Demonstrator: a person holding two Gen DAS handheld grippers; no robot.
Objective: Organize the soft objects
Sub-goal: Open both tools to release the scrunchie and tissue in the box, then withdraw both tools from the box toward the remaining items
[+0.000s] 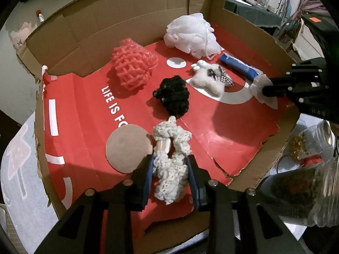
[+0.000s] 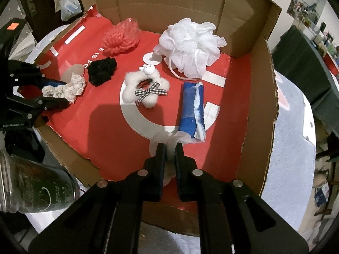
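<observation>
Inside the flattened cardboard box (image 1: 70, 38), on its red printed panel (image 1: 211, 131), the soft things lie spread out. Nearest the left wrist camera, the left claw (image 1: 170, 169) is clenched on a cream crocheted scrunchie (image 1: 171, 169), its blue-padded fingers (image 1: 148, 175) pressing either side of the lower loop while the upper end lies on the red panel. Just beside the scrunchie, on its left in this view, lies a round beige pad (image 1: 127, 148). Beyond it sits a black scrunchie (image 1: 172, 96), touching or nearly touching the cream one's top end; the view does not settle which. Farther back are a coral foam net (image 1: 133, 63) and a white mesh bath pouf (image 1: 190, 36), well apart from each other.

From the right wrist view, the right claw (image 2: 169, 148) is closed on the white tissue-like end (image 2: 169, 137) of a blue wrapped roll (image 2: 190, 110), which lies lengthwise on the red panel, pointing toward the pouf (image 2: 188, 44). Left of the roll rests a fluffy white plush ring (image 2: 144, 89) with a small animal head and a black-and-white checked bow (image 2: 148, 92). The box's brown back wall (image 2: 169, 4) stands upright behind everything. Outside the box's torn front edge, a clear plastic jar (image 2: 31, 186) with dark contents lies near the left claw (image 2: 61, 97).
</observation>
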